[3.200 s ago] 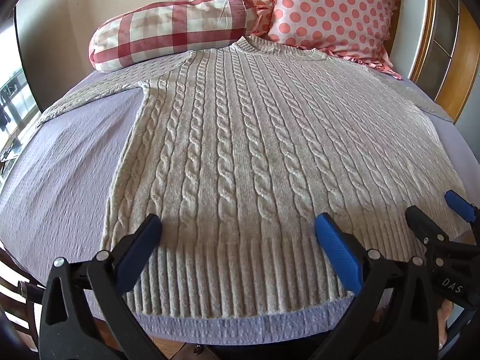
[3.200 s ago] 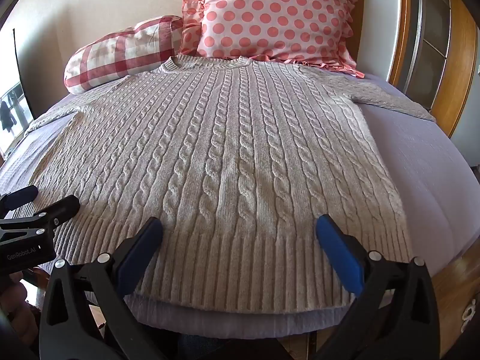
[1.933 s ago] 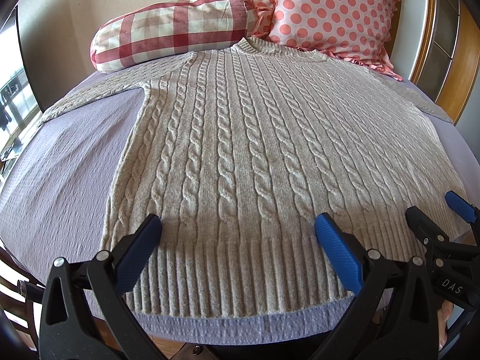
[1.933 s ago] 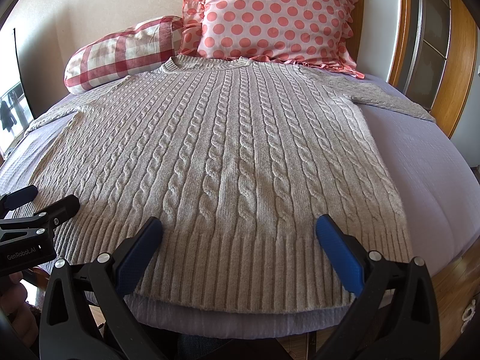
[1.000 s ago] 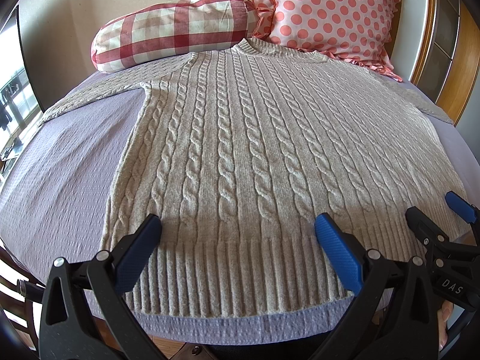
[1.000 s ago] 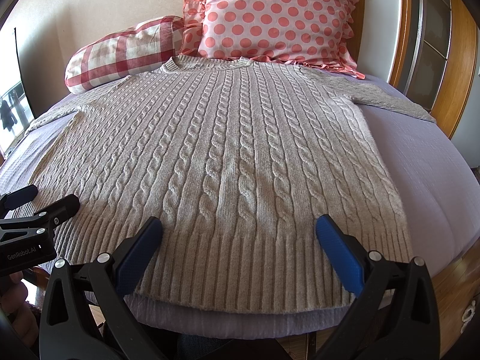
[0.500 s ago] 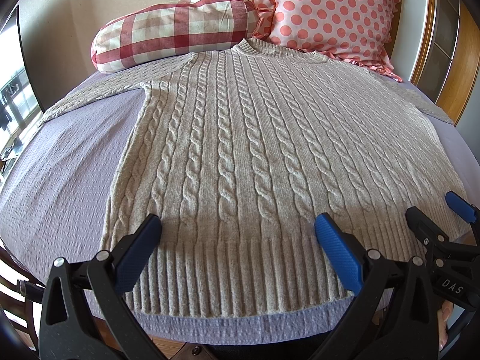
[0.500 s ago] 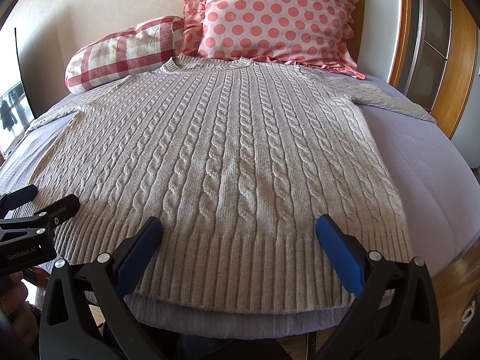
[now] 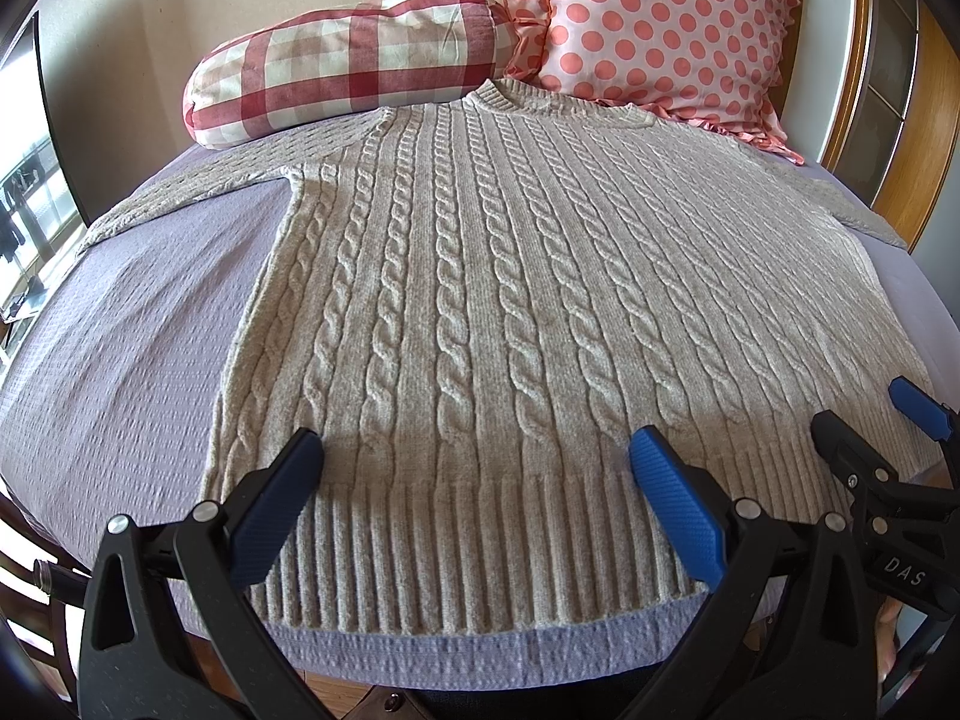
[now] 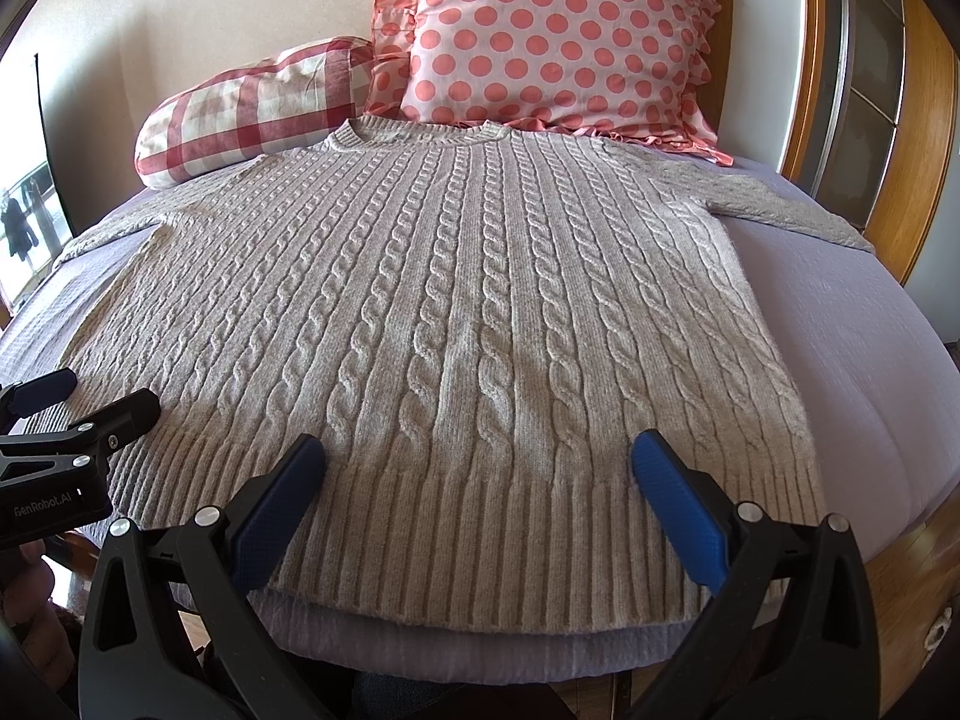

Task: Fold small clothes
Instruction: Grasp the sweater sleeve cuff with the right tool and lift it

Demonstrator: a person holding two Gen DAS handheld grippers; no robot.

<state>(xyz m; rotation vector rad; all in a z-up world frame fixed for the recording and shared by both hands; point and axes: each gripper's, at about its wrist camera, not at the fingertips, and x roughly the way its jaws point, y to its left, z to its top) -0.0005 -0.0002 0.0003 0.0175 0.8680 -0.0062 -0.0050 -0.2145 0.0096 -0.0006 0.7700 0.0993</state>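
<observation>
Left wrist view: the left gripper [image 9: 474, 480] hangs over the ribbed hem of the sweater [image 9: 510, 300], jaws spread wide, blue pads [image 9: 276, 504] clear of the knit and nothing between them. The sweater lies flat and face up on the lilac bedspread [image 9: 120, 360], collar far, hem near, just short of the bed's near edge, with a strip of spread showing below the hem. One sleeve runs out to the left across the spread. At the right edge of this view the right gripper [image 9: 870, 420] shows over the hem's right corner, its fingers apart.

Over to the right wrist view: the right gripper [image 10: 477, 480] is also wide open, empty, poised over the hem of the sweater [image 10: 480, 300], fingers straddling the centre cables. The other sleeve stretches right toward the wooden bed frame [image 10: 918, 120]. Far left, the left gripper [image 10: 90, 402] peeks in above the hem's left corner, fingers apart.

Behind the collar, a red-checked bolster [image 10: 252, 114] lies on its side, touching a pink polka-dot pillow [image 10: 552, 30] propped upright against the wall. The collar sits right at the foot of both.
</observation>
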